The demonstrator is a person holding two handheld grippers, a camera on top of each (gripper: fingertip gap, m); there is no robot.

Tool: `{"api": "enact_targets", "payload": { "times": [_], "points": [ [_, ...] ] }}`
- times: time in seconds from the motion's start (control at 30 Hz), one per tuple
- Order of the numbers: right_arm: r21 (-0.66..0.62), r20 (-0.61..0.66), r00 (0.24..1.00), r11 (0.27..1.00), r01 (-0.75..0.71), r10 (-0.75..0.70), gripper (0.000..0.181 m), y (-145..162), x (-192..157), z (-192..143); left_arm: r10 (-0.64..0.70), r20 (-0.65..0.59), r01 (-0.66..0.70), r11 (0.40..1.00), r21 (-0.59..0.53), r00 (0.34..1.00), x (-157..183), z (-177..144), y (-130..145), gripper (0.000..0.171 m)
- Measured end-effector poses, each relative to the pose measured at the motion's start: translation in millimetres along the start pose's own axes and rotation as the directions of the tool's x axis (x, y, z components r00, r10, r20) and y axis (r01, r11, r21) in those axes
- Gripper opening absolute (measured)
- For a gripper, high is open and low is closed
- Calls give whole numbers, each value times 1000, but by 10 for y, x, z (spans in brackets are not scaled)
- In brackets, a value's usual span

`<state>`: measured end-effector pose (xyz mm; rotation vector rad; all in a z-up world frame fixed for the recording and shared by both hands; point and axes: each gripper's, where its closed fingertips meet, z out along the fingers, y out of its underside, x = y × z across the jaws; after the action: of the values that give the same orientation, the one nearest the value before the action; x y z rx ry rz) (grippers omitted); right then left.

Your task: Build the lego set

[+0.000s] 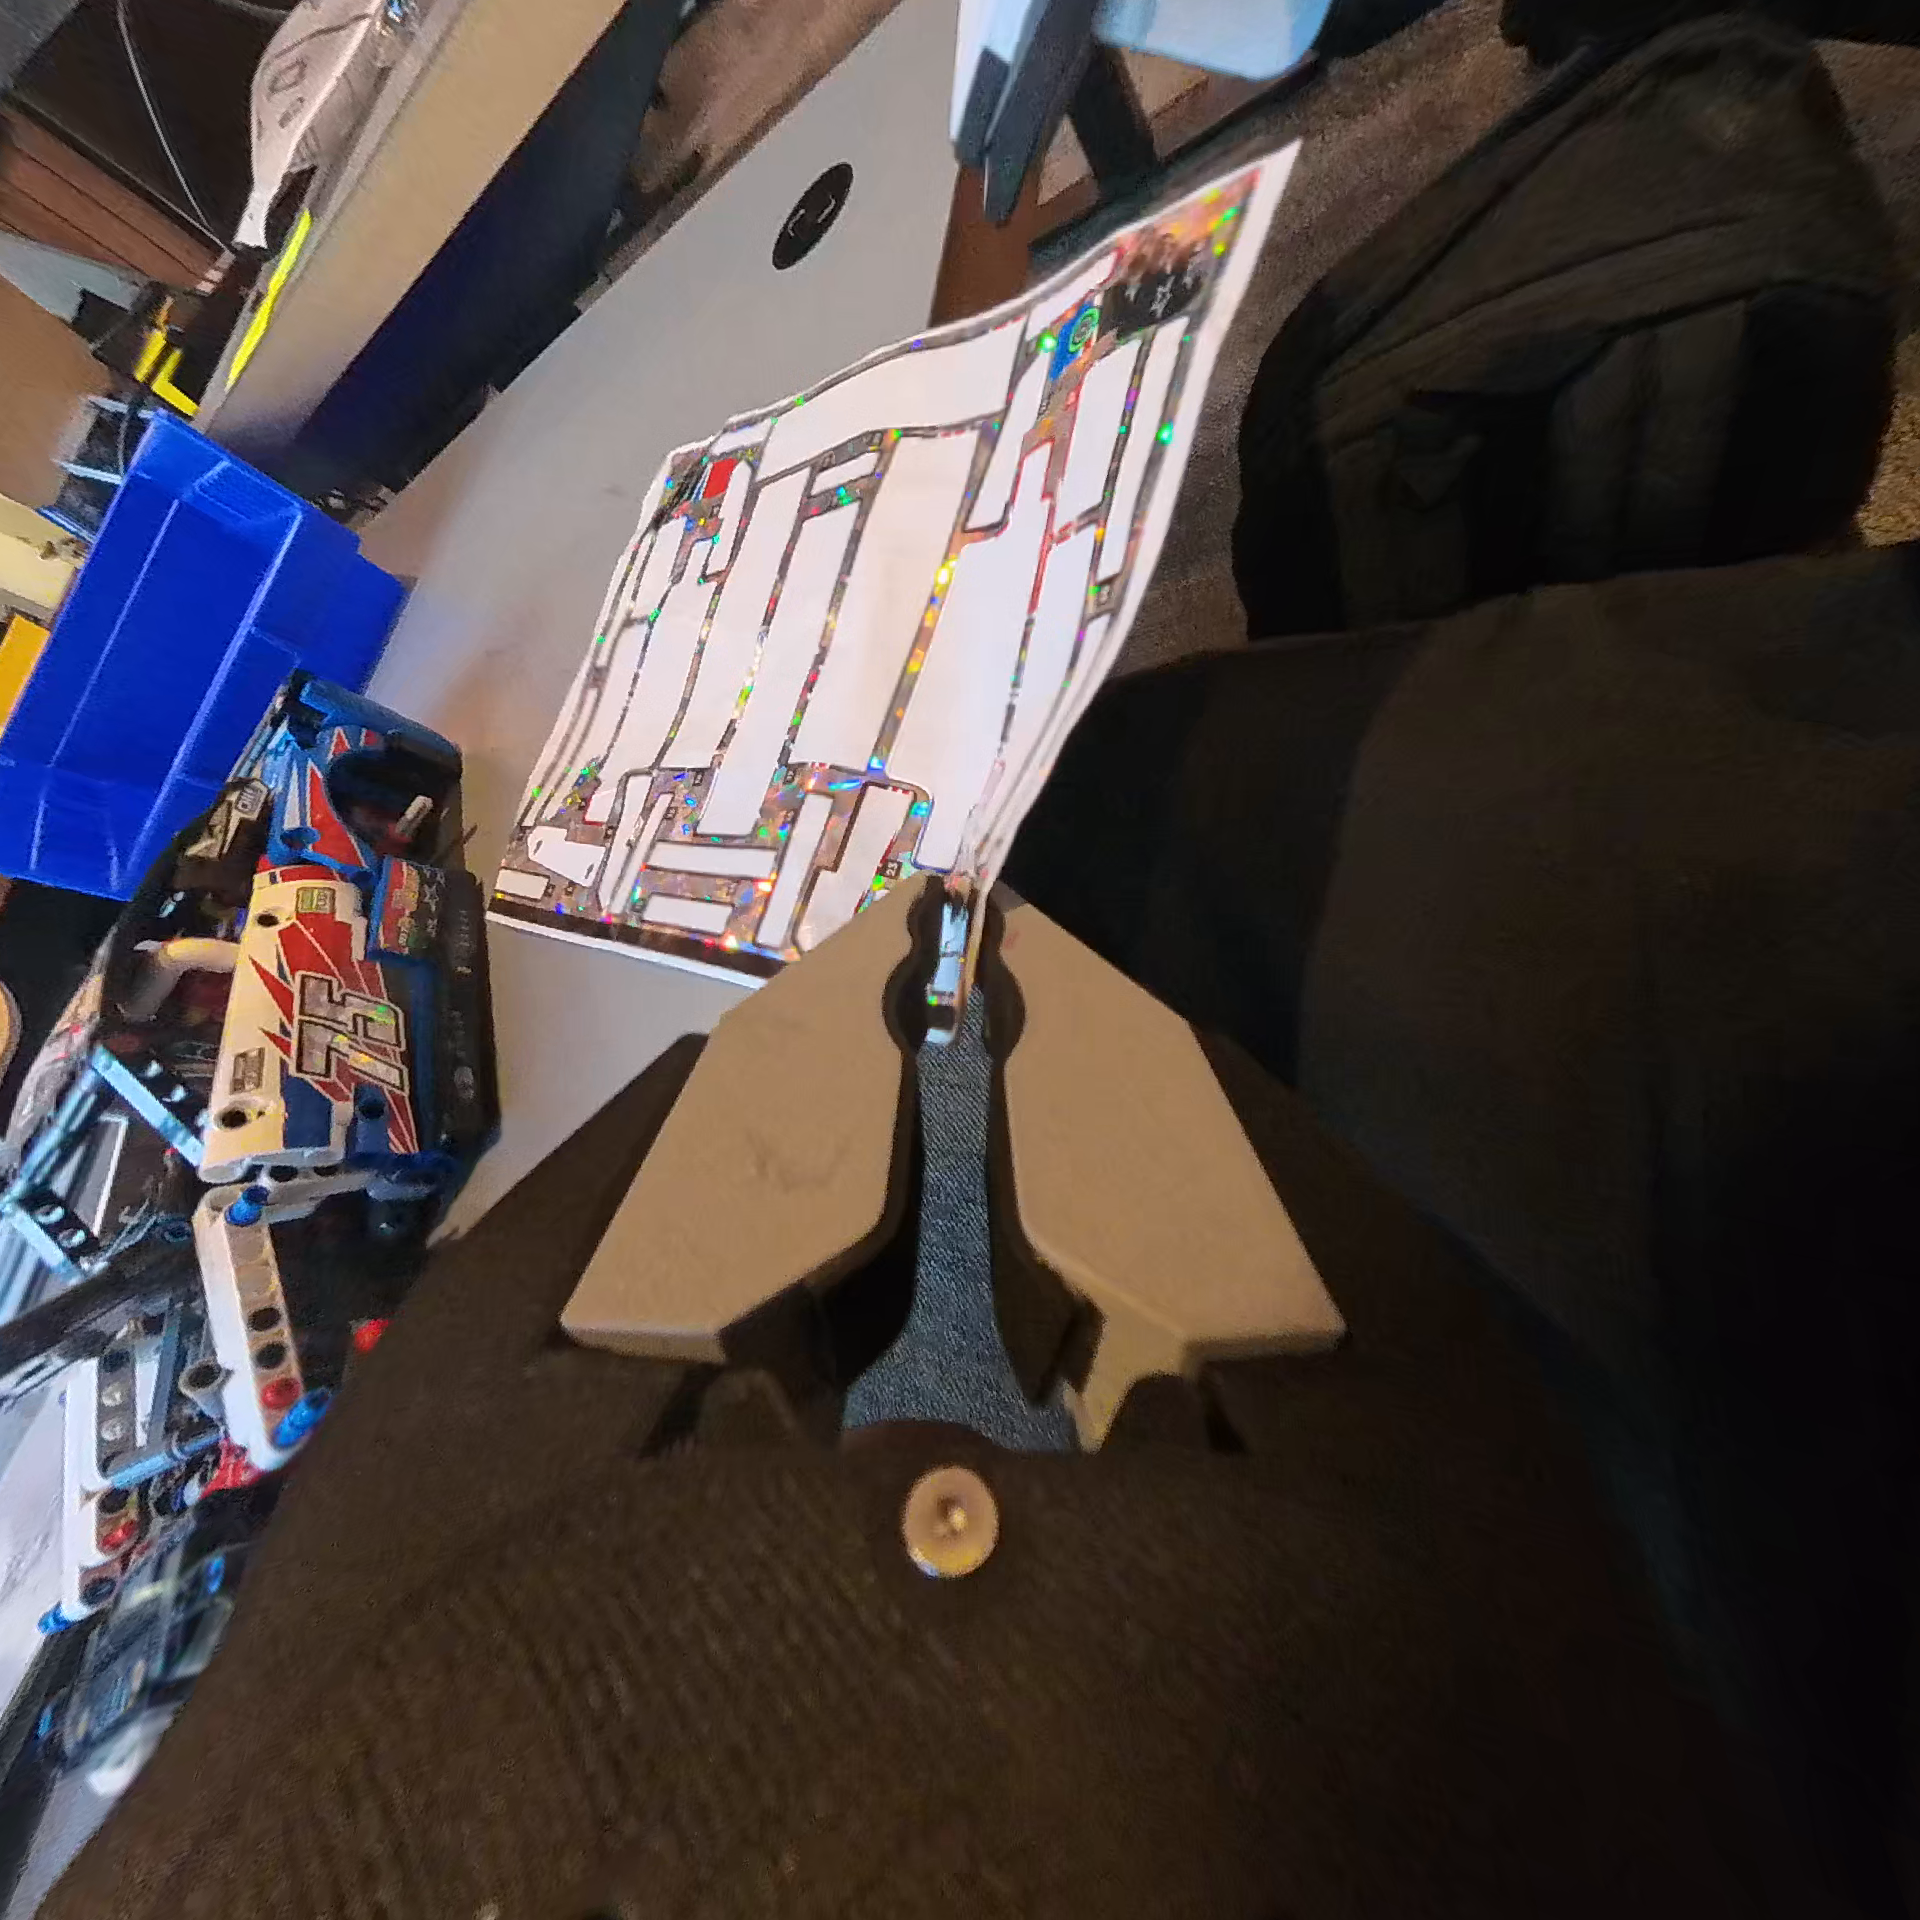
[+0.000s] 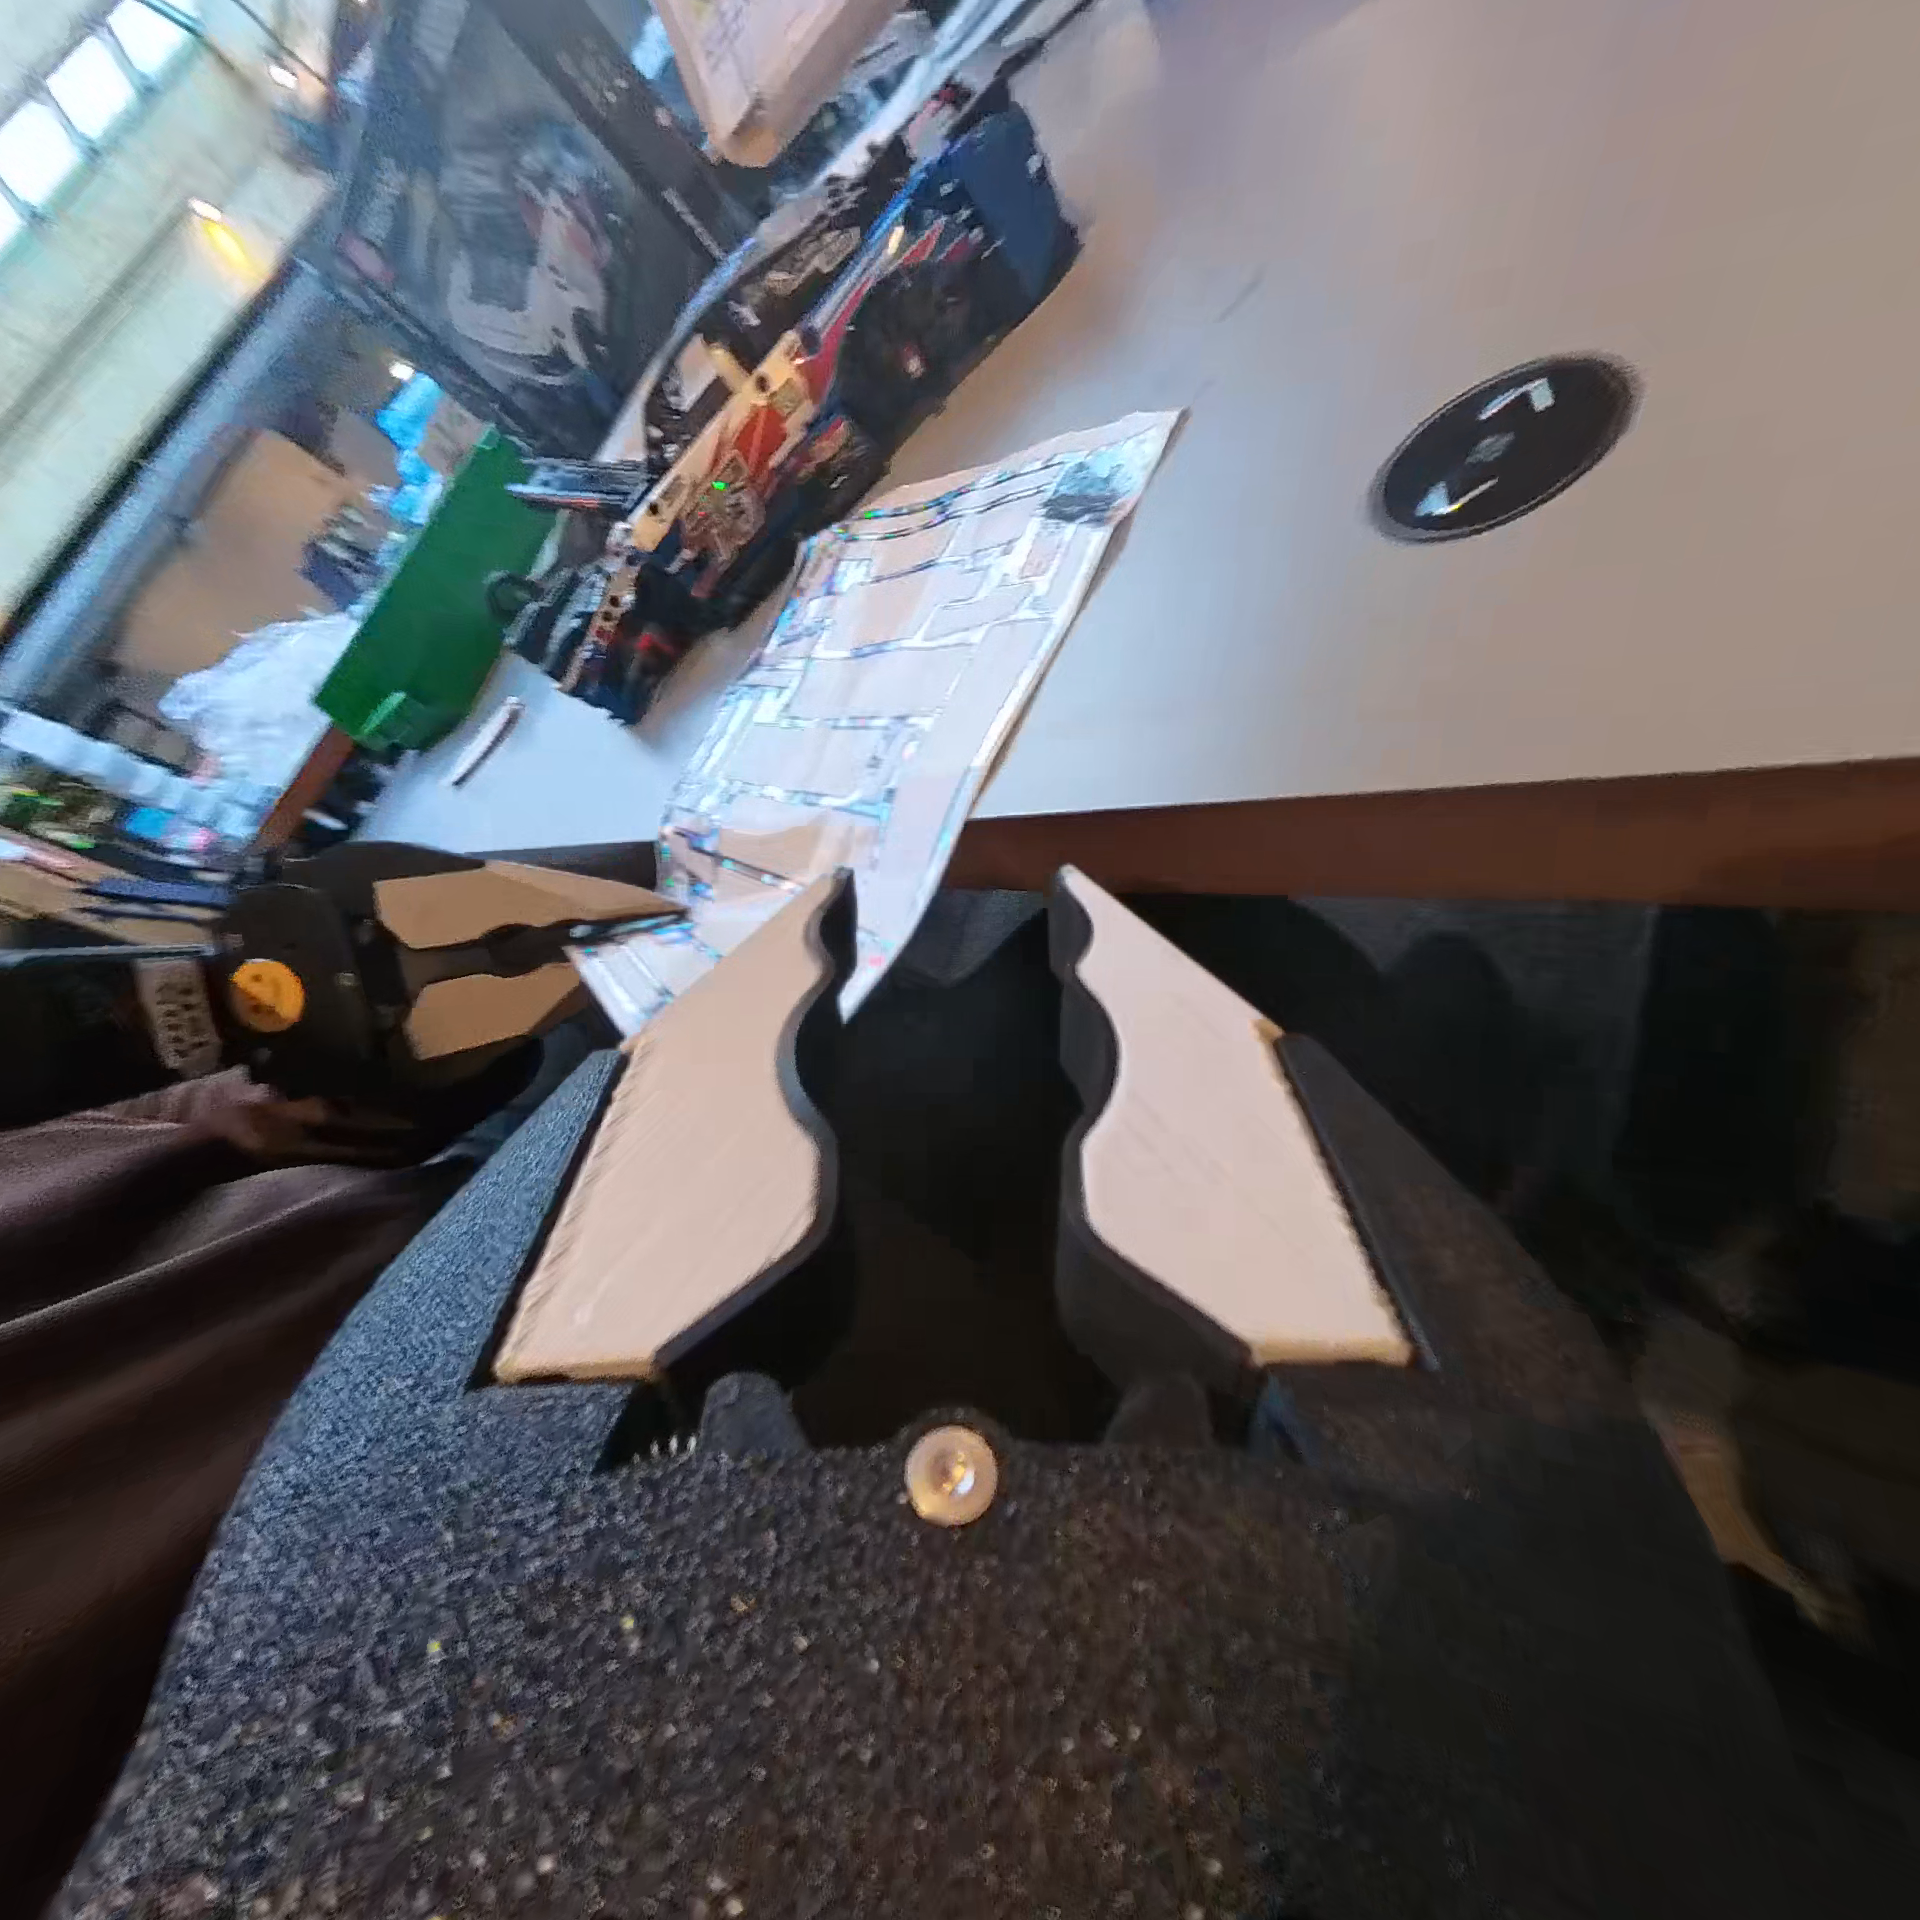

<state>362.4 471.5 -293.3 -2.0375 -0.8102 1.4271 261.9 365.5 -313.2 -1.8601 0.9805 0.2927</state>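
white table point(image 2: 1558, 644) edge: left tool point(image 1: 951, 914) pinches sticker sheet point(image 1: 883, 623) corner.

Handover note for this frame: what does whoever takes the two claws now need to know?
Left claw: shut on the sticker sheet, pinching its near corner, sheet lifted past the table edge.
Right claw: open, empty, just under the sheet's edge.
Lego car: partly built on the table, beside the blue bin, some stickers already on.
Left: most sheet spaces look empty; a few stickers apparently remain.
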Motion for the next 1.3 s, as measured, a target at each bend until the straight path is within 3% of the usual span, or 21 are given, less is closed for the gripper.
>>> {"api": "enact_targets", "payload": {
  "times": [0.1,0.37,0.57,0.67,0.8,1.3],
  "points": [
    [-16,81,995,999,-52,53,37,75,-92,71,-12,-4,12,1000,0,1000,34,-19,14,2],
    [-32,90,993,997,-77,80,38,111,-50,54,4,9,-4,1000,9,1000,53,-14,-11,2],
    [-106,114,986,988,-111,122,42,306,-74,116,26,25,-26,1000,14,999,34,-2,-27,0],
    [-127,145,980,985,-117,136,34,348,-134,122,32,30,-32,999,12,999,32,-2,-21,1],
    [-134,225,963,984,-119,147,3,357,-279,123,45,29,-45,999,-1,999,57,3,8,7],
    [-98,177,974,987,-127,143,0,242,-338,156,-98,27,99,995,-24,995,64,-369,212,32]
  ]
}}
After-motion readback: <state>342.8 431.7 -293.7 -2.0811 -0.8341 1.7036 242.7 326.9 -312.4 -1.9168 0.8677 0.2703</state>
